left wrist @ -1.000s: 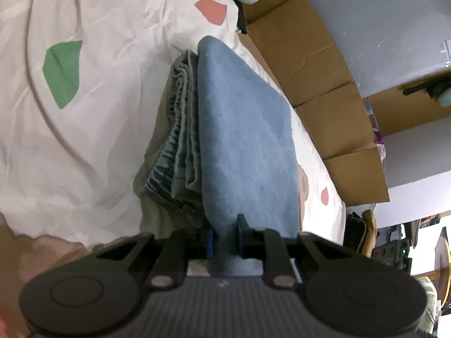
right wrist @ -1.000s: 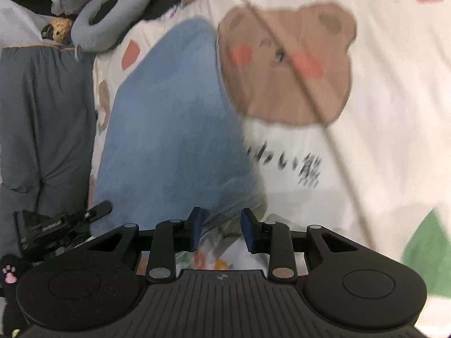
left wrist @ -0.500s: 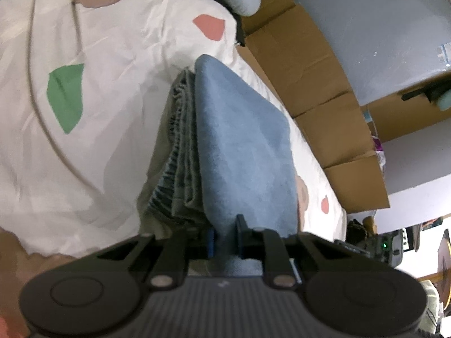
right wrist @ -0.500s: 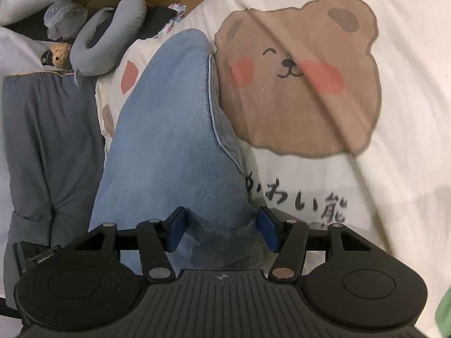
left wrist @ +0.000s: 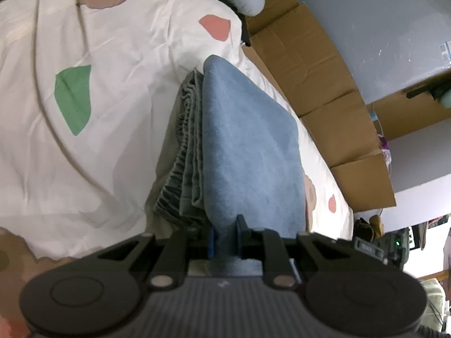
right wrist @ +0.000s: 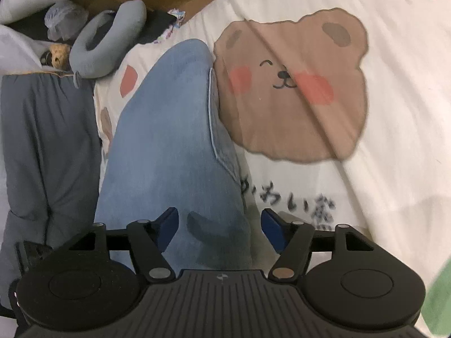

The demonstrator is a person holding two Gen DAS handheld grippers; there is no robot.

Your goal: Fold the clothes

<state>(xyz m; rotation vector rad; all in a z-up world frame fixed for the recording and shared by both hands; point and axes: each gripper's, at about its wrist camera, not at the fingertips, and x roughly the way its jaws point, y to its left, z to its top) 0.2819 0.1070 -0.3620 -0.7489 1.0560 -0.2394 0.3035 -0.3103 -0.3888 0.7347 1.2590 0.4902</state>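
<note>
While the folded blue garment (left wrist: 248, 152) lies on the bear-print bedsheet (left wrist: 118, 56), both grippers are seen at its near end.

Left gripper (left wrist: 225, 235): jaws drawn nearly together, a fold of the blue cloth pinched between them.
Right gripper (right wrist: 220, 225): jaws spread wide, nothing gripped; the garment's near end (right wrist: 180, 152) sits between and under the blue pads (right wrist: 272, 226) without being touched.
Garment position: laid lengthwise away from both cameras on the sheet, its long edge just beside the printed brown bear face (right wrist: 293, 90); gathered grey-blue layers (left wrist: 186, 152) are stacked along its left side in the left wrist view.
Surroundings, left view: flattened cardboard (left wrist: 318, 79) stands along the far edge of the bed, with a grey wall panel (left wrist: 375, 17) beyond; a thin cord (left wrist: 53, 129) curves over the sheet past a green patch (left wrist: 73, 98).
Surroundings, right view: grey neck pillow (right wrist: 107, 45) beyond the garment's far tip, dark grey bedding (right wrist: 48, 140) to the left, a small plush toy (right wrist: 57, 53) beside the pillow.
Obstructions: none between the right gripper and the cloth; black printed lettering (right wrist: 293, 200) lies just right of the garment.
Change from earlier frames: right jaws have been opened much wider than one second ago and brought over the cloth; left grip is unchanged.
</note>
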